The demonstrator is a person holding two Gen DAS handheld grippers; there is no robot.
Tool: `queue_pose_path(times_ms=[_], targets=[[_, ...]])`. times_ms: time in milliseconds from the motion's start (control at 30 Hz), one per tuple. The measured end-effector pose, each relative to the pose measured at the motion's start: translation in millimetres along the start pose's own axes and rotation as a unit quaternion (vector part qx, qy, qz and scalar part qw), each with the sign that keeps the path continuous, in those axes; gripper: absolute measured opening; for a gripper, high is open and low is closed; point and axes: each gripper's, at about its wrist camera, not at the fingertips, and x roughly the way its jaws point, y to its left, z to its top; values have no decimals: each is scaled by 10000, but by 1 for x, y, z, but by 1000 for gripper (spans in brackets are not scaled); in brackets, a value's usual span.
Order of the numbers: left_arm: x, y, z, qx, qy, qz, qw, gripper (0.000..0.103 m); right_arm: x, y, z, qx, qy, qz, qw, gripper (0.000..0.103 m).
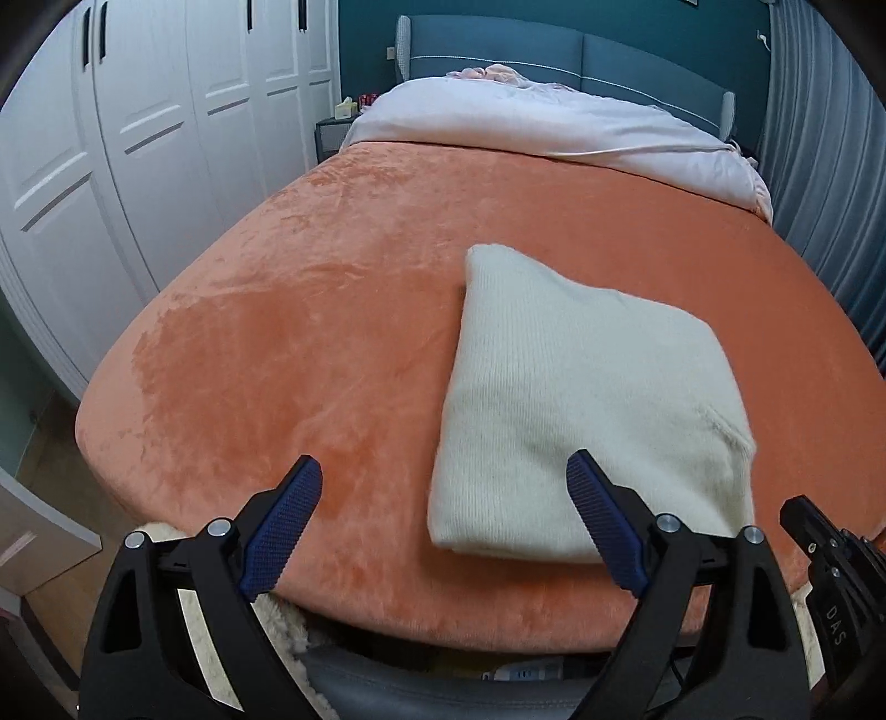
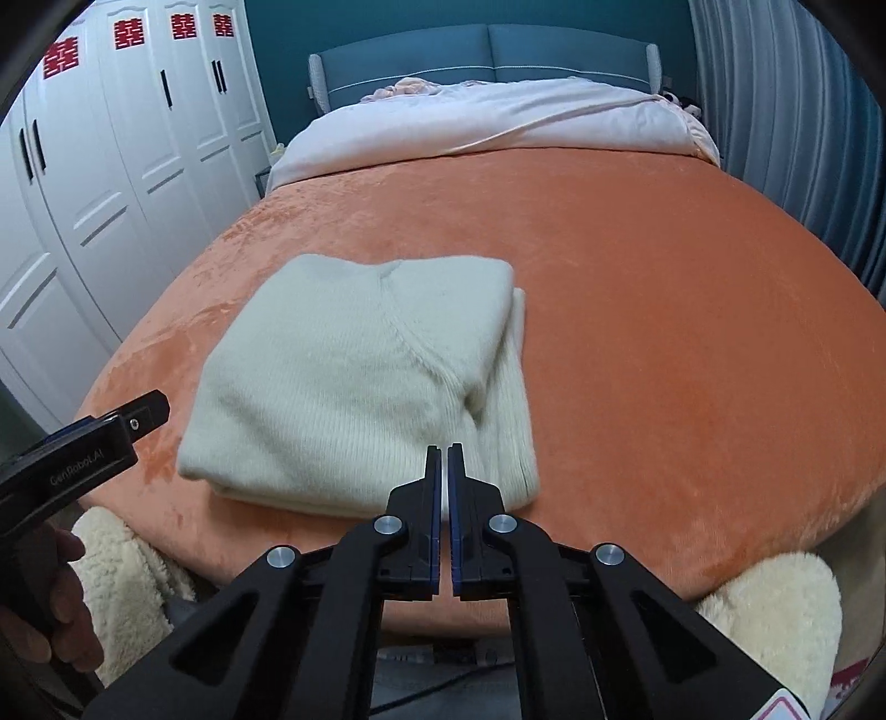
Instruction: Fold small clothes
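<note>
1. Sitting folded on the bed is my cream sweater [image 2: 360, 382], a chunky rectangle near the foot end of the orange blanket [image 2: 664, 332]. One sleeve or side edge pokes out along its right side in the right wrist view.
2. My right gripper [image 2: 446, 451] has its blue-padded fingers pressed together with nothing between them. It hangs just over the near edge of the sweater; I can't tell if it's touching the knit.
3. My left gripper [image 1: 446, 487] is spread wide and holding nothing. One blue pad [image 1: 601, 526] sits in front of the sweater's near-left corner, the other is over bare blanket.
4. From the right camera you can see the left gripper's nose at the left edge, with my hand [image 2: 55, 603] wrapped around its handle.
5. Fluffy cream sleeves [image 2: 769, 609] show at the bottom corners of that view.
6. Further out: a pale pinkish duvet [image 1: 526, 122] bunched at the head of the bed, against a blue headboard [image 2: 487, 50].
7. White wardrobe doors [image 2: 111, 166] run along the left wall, with red paper-cut characters on the top panels. Grey curtains [image 1: 830, 138] are on the right.
</note>
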Motion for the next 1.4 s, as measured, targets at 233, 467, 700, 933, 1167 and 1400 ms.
queue_pose_path(times_ms=[233,467,700,933,1167,1400], targets=[[79,-17,-5,362,674,87,9970,83,101,-8,-5,-390,833,48,9957,0],[66,-19,-6,454,585,245,9969,85,74,6,0,-433,779,-160,9959,0],[36,-29,-24,658,396,304,9966,83,32,8,-20,-152,499,-359,9980,10],[13,-37,-41,683,353,226,9968,84,14,6,-37,-46,545,-478,9974,30],[0,-42,-58,745,328,327,9961,84,6,3,-57,82,649,-387,9971,32],[-8,-50,-76,924,305,323,9947,84,0,2,-61,60,562,-454,9974,39]])
